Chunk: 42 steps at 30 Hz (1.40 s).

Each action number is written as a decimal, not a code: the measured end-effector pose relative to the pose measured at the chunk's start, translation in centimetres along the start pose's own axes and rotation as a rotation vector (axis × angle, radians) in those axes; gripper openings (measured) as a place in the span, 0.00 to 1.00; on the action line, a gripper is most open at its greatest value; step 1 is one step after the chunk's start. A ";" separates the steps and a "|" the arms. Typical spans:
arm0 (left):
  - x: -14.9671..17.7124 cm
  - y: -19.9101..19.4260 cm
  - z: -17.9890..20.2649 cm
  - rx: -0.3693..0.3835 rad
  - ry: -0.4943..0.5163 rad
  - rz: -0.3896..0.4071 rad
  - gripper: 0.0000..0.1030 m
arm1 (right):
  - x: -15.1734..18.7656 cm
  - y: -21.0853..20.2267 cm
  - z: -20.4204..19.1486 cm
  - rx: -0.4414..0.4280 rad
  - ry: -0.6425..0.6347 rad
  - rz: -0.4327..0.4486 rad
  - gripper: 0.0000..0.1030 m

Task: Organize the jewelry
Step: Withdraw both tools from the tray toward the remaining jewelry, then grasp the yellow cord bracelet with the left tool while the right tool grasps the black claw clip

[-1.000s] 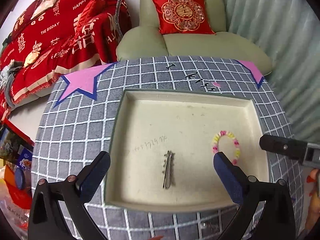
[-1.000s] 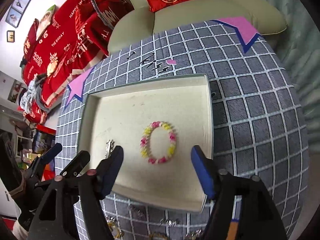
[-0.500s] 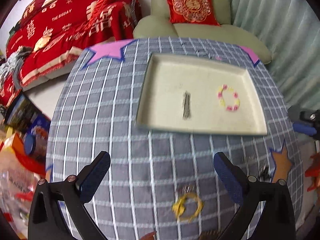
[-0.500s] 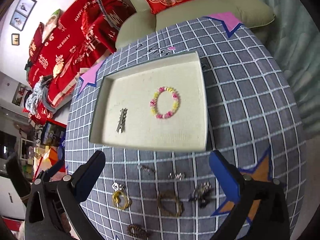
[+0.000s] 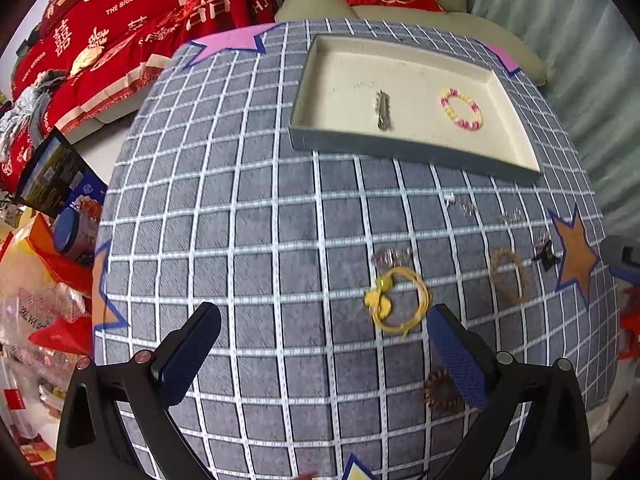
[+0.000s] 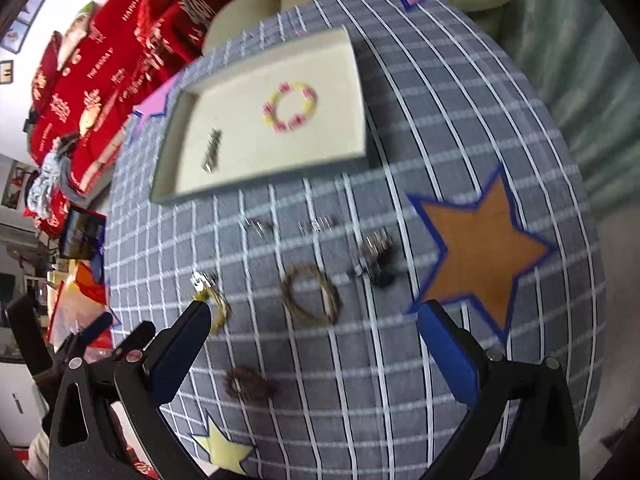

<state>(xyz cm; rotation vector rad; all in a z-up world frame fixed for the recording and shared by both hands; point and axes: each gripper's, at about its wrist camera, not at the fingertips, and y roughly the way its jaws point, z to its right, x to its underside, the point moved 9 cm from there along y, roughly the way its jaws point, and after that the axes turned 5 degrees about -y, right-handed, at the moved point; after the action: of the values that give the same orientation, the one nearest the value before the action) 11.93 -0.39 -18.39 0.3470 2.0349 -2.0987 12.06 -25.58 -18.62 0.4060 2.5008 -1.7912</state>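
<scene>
Hovering wide apart and empty, the left claw (image 5: 320, 344) had the yellow bracelet (image 5: 398, 300) just ahead; it looked thin, light and bendy, best pinched across its rim.

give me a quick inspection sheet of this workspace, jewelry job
surface: round table in a grey grid cloth with star patches
job's things: cream tray holds a silver clip and a pink-yellow bead bracelet; loose on the cloth are a yellow bracelet, tan woven ring, brown scrunchie, dark clip and small silver pieces
clutter: bags and boxes on the floor beside the table
grippers: left gripper and right gripper both open, empty
cables: nothing seen
surroundings: armchair, red cushion, red blankets, curtain
</scene>
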 end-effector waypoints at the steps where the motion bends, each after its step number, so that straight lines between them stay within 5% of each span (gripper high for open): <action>1: 0.3 0.1 0.0 0.002 0.000 -0.008 1.00 | 0.6 0.2 0.3 0.009 0.008 -0.011 1.00; 21: 4.2 2.8 0.2 0.028 -0.029 -0.123 1.00 | 5.6 2.3 3.3 0.102 0.050 -0.127 1.00; 35: 2.0 5.1 2.9 0.047 -0.003 -0.119 1.00 | 2.9 4.6 4.7 0.130 0.069 -0.117 0.99; 42: 0.5 7.1 5.1 0.043 0.012 -0.127 0.96 | 0.0 6.5 5.3 0.133 0.097 -0.115 0.70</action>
<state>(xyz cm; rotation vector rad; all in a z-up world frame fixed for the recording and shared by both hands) 13.39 -5.75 -25.16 0.2430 2.0723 -2.2216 12.91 -28.62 -26.42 0.3698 2.5250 -2.0362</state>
